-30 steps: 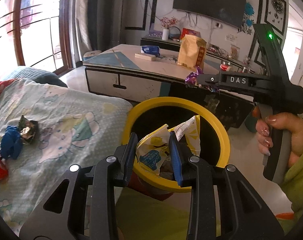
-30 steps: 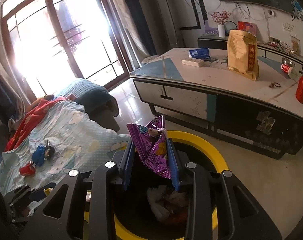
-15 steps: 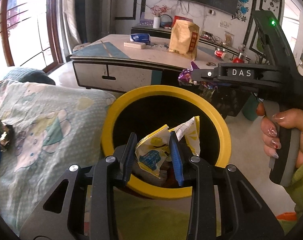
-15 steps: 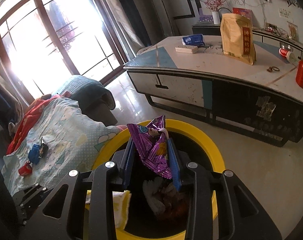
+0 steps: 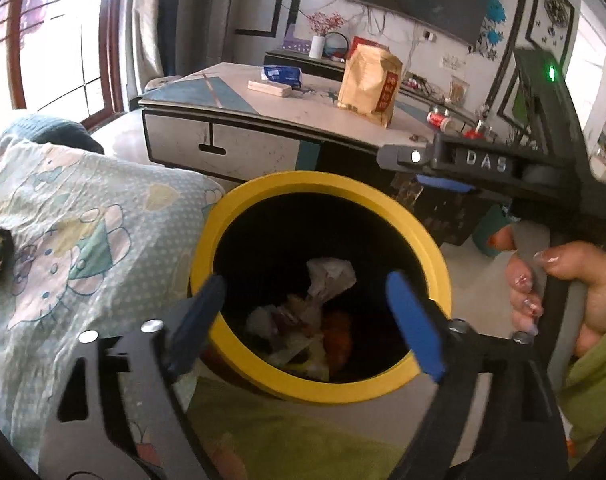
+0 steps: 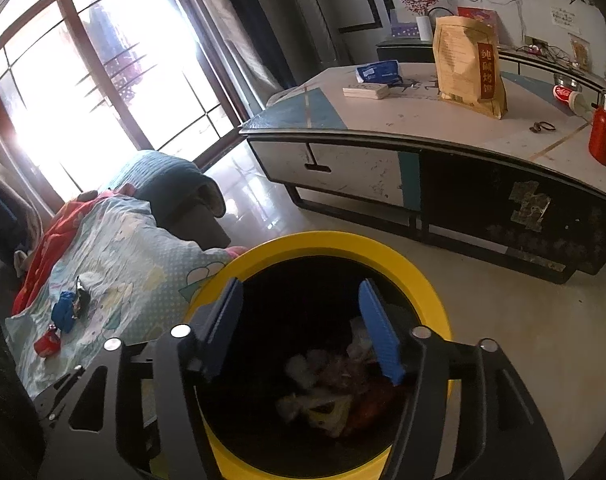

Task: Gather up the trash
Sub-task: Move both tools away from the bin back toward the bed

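Both hand-held grippers, left [image 5: 307, 316] and right [image 6: 303, 328], just opened, empty, over bin [image 6: 431, 280]. Remaining wrappers [image 6: 65, 314], left of frame: light, crinkly; pinch mid-body.

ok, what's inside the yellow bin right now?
Yellow bin holds crumpled wrappers, pale and orange, piled at the bottom. Its dark interior hides whatever lies underneath.

Left gripper [image 5: 307, 312] and right gripper [image 6: 301, 326] both angled down, jaws just opened wide, nothing between them. Right hand [image 5: 563, 292] wraps its handle.
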Tool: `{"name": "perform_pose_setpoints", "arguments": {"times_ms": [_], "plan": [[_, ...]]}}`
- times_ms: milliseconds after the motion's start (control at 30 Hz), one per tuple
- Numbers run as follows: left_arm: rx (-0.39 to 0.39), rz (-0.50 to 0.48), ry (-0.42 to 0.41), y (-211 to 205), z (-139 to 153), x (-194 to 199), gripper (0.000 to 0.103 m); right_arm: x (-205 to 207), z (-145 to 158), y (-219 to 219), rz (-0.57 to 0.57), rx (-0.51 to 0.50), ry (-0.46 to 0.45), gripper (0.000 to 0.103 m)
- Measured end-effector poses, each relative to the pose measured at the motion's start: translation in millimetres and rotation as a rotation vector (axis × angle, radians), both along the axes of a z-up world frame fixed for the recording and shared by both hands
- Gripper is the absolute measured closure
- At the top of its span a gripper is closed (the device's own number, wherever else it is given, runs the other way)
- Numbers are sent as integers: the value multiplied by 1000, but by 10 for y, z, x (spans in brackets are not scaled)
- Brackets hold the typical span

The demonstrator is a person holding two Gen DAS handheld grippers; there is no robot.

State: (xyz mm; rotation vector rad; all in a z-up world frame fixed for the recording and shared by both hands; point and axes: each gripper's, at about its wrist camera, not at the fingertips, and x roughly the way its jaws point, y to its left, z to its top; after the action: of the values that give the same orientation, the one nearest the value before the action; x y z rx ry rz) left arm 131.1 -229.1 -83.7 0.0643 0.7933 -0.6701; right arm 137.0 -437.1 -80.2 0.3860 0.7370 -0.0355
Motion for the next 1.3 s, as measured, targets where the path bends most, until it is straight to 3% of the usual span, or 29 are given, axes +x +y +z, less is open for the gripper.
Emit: {"name": "perform_pose_setpoints", "arguments": {"times_ms": [100, 300, 1300], "plan": [[-17, 25, -7, 76, 63, -14, 11, -24, 30, 2, -11, -8, -13, 34], [-41, 67, -35, 222, 184, -39, 11, -55, 110, 61, -14, -22, -38, 27], [-120, 358, -173, 1262, 668, -174, 11, -198, 491, 924, 161, -75, -143, 25]]}}
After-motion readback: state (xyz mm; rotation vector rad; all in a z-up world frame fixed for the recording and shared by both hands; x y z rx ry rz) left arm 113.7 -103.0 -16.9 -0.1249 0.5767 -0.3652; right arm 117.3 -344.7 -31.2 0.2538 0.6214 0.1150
